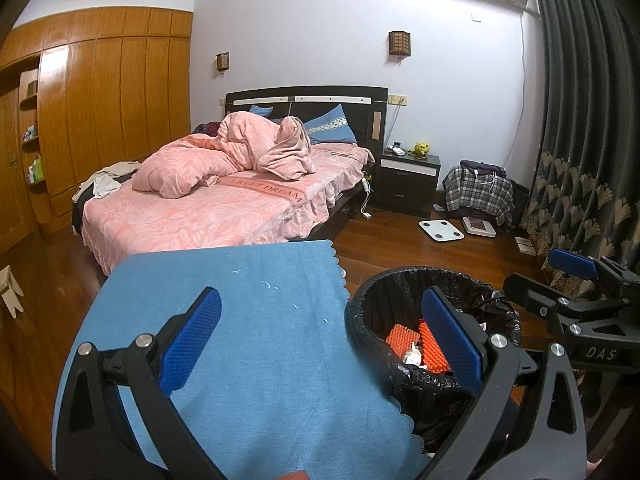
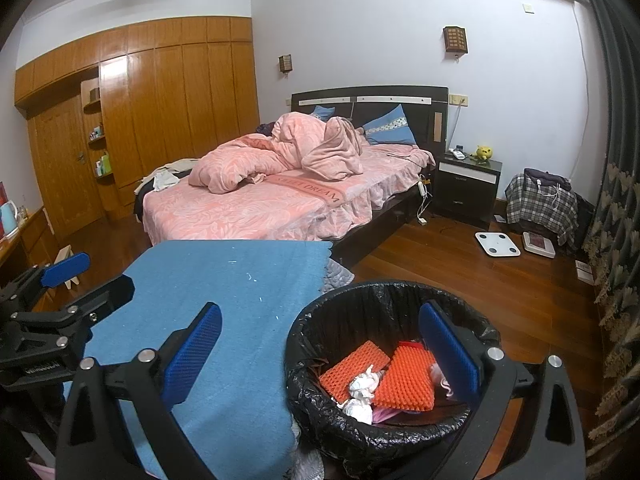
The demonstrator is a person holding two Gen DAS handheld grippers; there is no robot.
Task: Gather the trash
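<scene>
While spread wide | both claws empty | above bin [image 2: 320, 328]

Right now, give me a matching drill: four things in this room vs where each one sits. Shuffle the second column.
Things:
1. orange foam nets
2. white scale
3. yellow plush toy
4. blue cloth

Places:
A. on the wooden floor near the nightstand
B. spread over the table
C. inside the black-lined trash bin
D. on top of the nightstand

Pairs: 1-C, 2-A, 3-D, 4-B
</scene>
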